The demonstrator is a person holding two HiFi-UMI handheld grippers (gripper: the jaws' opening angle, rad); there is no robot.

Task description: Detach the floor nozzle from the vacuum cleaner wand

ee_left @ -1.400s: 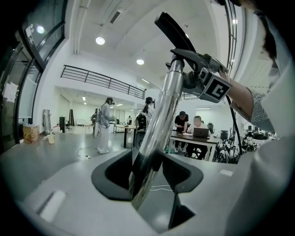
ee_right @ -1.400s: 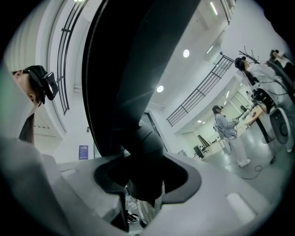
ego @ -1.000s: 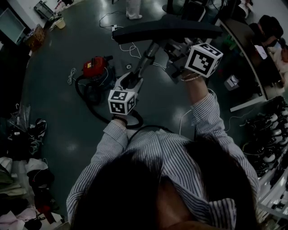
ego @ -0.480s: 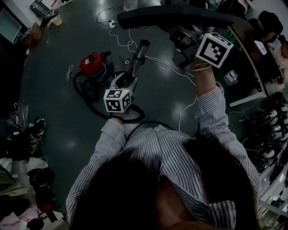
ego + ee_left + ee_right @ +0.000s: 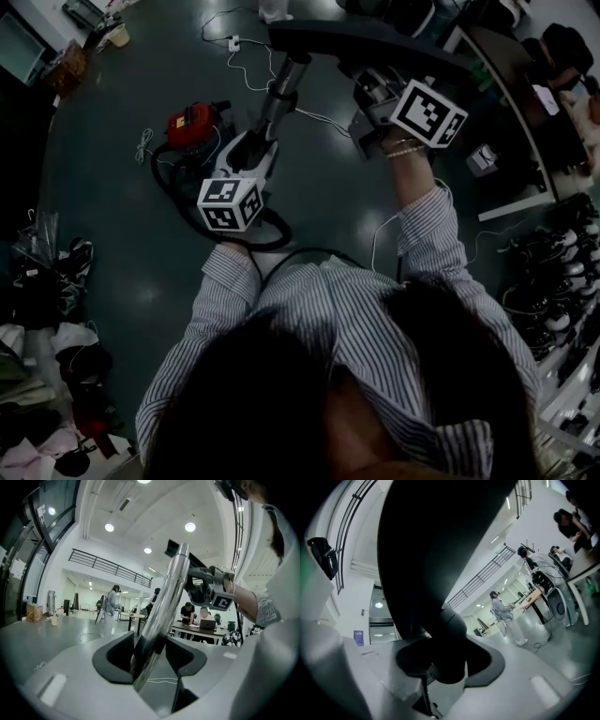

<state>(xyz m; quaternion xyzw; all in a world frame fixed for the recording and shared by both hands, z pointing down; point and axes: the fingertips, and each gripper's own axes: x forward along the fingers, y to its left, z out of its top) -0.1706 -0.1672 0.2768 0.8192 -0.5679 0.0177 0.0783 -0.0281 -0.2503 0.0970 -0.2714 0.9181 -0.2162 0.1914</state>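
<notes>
The shiny metal wand point(image 5: 273, 101) slants up from my left gripper point(image 5: 254, 152), which is shut on its lower part. In the left gripper view the wand point(image 5: 164, 599) runs up between the jaws to a bare cut end. The wide black floor nozzle point(image 5: 375, 45) hangs across the top of the head view, and my right gripper point(image 5: 371, 91) is shut on its neck. In the right gripper view the nozzle point(image 5: 431, 550) fills the upper frame, with its round neck gripped between the jaws. From above, the wand's tip lies just under the nozzle's left end; whether they touch is unclear.
A red vacuum body point(image 5: 192, 125) sits on the dark floor, and its black hose point(image 5: 192, 206) loops toward the person. White cables point(image 5: 246, 67) lie beyond. A desk point(image 5: 511, 70) and shoe rack point(image 5: 553, 291) line the right; clothes point(image 5: 47, 375) are piled at the left.
One second ago the wand sat in the nozzle's neck. Half a second ago it had come apart, with its open end showing. Now the nozzle has shifted left, over the wand's tip.
</notes>
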